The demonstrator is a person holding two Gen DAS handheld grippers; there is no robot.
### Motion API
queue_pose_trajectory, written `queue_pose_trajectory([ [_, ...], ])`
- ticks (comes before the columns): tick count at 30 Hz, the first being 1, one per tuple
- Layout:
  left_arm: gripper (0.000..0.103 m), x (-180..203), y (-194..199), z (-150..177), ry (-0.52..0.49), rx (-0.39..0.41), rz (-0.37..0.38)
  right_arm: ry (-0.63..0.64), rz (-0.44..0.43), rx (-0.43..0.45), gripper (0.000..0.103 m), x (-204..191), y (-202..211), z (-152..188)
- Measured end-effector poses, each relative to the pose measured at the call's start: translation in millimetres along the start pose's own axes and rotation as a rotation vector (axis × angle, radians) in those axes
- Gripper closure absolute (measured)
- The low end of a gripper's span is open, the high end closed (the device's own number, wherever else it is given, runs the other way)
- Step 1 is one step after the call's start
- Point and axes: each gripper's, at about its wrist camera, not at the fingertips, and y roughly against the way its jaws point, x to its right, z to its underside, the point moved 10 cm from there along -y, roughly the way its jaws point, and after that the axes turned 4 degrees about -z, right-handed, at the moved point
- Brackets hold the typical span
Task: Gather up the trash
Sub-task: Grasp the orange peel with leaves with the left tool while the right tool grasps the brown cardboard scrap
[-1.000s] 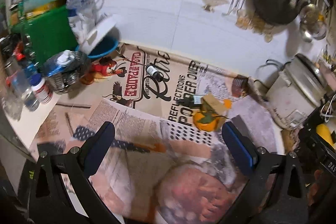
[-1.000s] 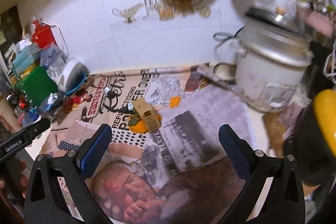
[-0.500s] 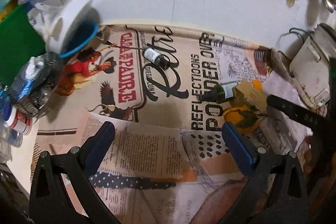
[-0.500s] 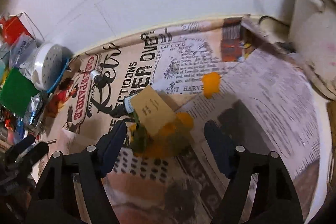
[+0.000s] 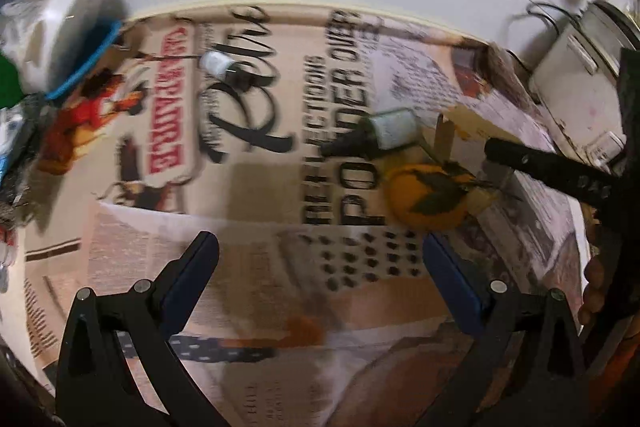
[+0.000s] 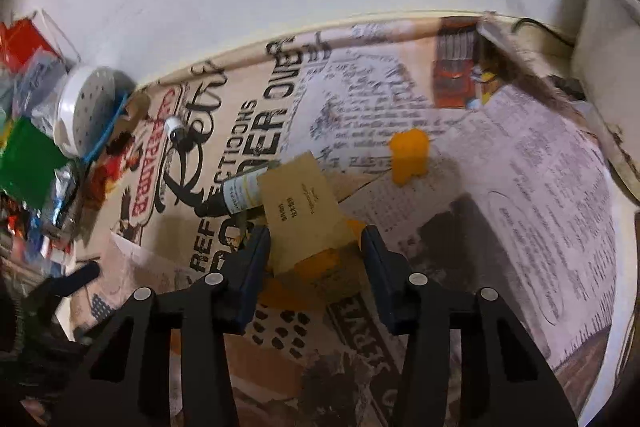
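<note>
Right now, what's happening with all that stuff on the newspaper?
A person is picking up trash with two hand-held grippers. The right gripper is closing around a small brown cardboard box lying on orange peel beside a little dark bottle. The left gripper hangs open over the newspaper, holding nothing.

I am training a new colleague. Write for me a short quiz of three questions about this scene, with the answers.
1. True or false: the left hand-held gripper holds something.
2. Which thing lies between the pads of the right hand-held gripper? A) small white-capped bottle B) brown cardboard box C) loose piece of orange peel
3. Fill in: the dark bottle lies with its base against the ____.

Key: 1 false, it is open over the newspaper. 2 B, the brown cardboard box, jaws closing. 3 box.
</note>
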Motion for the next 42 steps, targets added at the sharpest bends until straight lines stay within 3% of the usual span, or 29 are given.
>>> queue_pose_trajectory([
  [8,0.001,74,-33,0,-0.083,-0.076,0.121,-0.115,0.072,0.084,0.062,53,50,10],
  [13,0.001,129,-40,6,-0.160,-0.105,0.212,-0.201,0.123,0.065,0.062,90,61,34],
  [20,0.001,185,-39,30,-0.295,-0.114,0.239,-0.363,0.095,0.026,0.051,128,80,74],
  [22,0.001,194,-38,34,-0.320,-0.113,0.245,-0.376,0.103,0.035,0.047,135,91,78],
  [30,0.001,230,-50,26,-0.364,-0.067,0.260,-0.368,0.181,0.054,0.046,156,122,95],
  [33,0.015,236,-51,15,-0.361,-0.029,0.261,-0.369,0.172,0.051,0.046,158,124,97],
  [36,0.036,237,-53,9,-0.346,-0.019,0.294,-0.366,0.161,0.049,0.046,154,124,97],
  [37,0.049,238,-54,9,-0.343,-0.028,0.314,-0.364,0.156,0.049,0.046,153,123,96],
  [42,0.059,233,-43,9,-0.344,-0.030,0.347,-0.348,0.136,0.044,0.046,143,115,88],
])
